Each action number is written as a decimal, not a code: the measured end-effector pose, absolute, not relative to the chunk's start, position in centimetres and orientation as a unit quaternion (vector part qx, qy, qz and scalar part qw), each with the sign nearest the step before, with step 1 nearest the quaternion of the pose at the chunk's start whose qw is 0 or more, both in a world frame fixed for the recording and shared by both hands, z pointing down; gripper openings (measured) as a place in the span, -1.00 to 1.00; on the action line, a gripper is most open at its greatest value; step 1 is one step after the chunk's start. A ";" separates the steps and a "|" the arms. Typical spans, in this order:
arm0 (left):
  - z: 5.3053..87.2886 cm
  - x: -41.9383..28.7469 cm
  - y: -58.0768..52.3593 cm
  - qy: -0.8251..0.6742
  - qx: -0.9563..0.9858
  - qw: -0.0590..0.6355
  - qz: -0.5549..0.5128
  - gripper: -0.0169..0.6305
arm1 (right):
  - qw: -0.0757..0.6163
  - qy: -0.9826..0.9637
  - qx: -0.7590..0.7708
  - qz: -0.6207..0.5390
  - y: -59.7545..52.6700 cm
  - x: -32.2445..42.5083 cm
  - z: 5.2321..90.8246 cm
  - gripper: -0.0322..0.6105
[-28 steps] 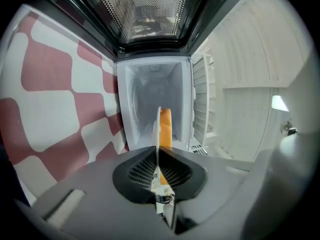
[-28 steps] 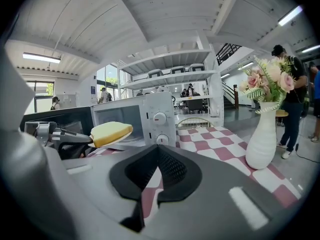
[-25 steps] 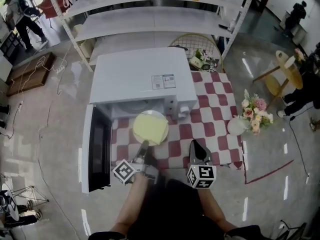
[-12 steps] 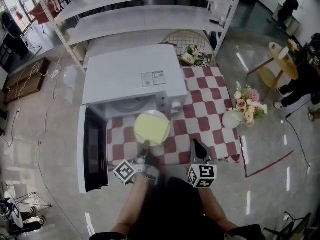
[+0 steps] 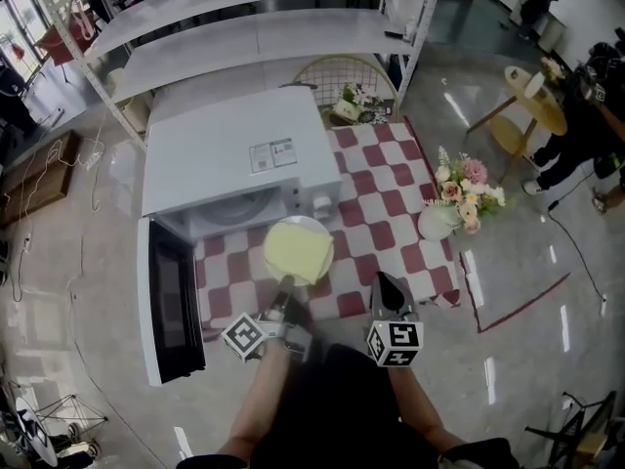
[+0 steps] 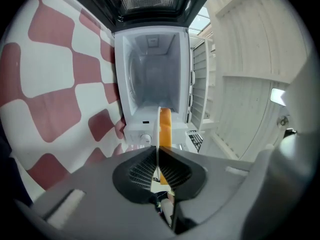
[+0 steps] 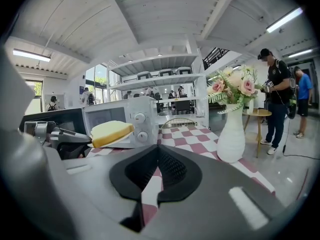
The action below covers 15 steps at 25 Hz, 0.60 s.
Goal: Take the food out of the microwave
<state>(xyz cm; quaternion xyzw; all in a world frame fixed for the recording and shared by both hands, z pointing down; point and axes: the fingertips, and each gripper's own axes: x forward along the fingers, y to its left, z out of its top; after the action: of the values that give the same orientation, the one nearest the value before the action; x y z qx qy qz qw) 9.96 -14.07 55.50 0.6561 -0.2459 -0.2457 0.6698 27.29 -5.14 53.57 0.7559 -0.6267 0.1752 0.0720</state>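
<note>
A white plate with a pale yellow slab of food hangs over the checked cloth, in front of the open white microwave. My left gripper is shut on the plate's near rim. In the left gripper view the plate stands edge-on between the pads, with the food beside it and the empty microwave cavity behind. My right gripper hovers to the plate's right, shut with nothing in it. The right gripper view looks past its closed jaws at the food.
The microwave door stands swung out at the left. A white vase of flowers sits at the red-and-white cloth's right edge. A wire basket and white shelving stand behind. People stand at the far right.
Both grippers and the plate have shifted to the right relative to the microwave, which now sits further left in the head view. The grip on the plate is unchanged.
</note>
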 end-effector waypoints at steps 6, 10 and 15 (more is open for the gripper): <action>56.2 11.9 -13.4 -0.231 0.678 0.665 -0.211 -0.88 | 0.071 -0.607 0.772 0.178 -3.5 28.9 53.5 -0.89; 55.8 13.7 -12.7 -0.215 0.667 0.683 -0.206 -0.88 | 0.070 -0.593 0.782 0.179 -2.5 29.9 53.5 -0.89; 55.6 15.7 -12.0 -0.191 0.674 0.689 -0.189 -0.88 | 0.068 -0.574 0.795 0.183 -1.2 31.1 53.6 -0.90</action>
<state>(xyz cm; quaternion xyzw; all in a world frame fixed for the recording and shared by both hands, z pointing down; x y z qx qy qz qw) 15.72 -11.96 55.58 0.6736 -0.1905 -0.1889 0.6887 31.13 -1.20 53.62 0.7950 -0.5744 0.1828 0.0679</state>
